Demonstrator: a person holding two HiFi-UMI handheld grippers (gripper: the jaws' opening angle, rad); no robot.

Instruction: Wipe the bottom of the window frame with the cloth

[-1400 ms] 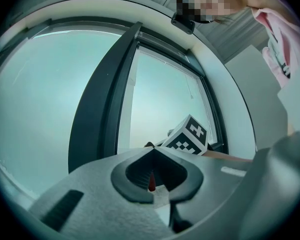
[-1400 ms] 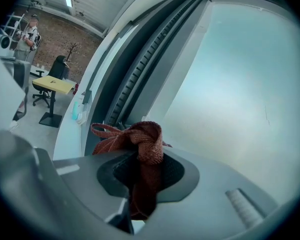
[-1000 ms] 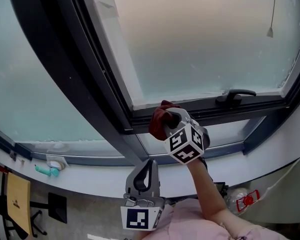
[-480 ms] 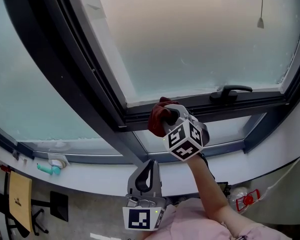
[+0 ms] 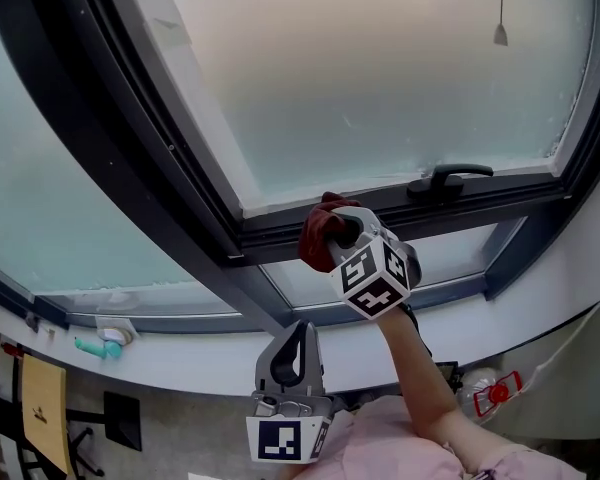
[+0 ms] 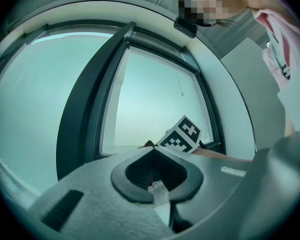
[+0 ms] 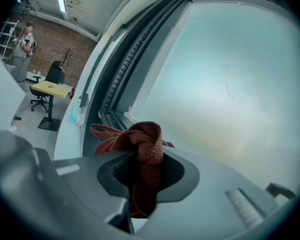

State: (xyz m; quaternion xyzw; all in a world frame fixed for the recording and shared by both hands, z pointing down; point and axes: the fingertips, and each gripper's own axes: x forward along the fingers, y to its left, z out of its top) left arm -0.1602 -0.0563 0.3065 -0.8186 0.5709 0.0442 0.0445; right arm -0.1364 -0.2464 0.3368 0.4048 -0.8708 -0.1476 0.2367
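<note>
bunched, knotted rust-red cloth [image 7: 145, 139] clamped in right gripper [image 5: 336, 231] jaws — left gripper [image 5: 298, 332] jaws closed.

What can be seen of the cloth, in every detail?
The cloth is dark red, of a coarse woven look, bunched into a knot-like wad with one loose loop sticking out. The right gripper has its jaws shut on it. It sits at the dark bottom rail of the window frame, seemingly touching it.

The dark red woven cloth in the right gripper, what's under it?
The window frame's dark bottom rail lies under the dark red woven cloth, clamped in the right gripper. Whether they touch is covered.
</note>
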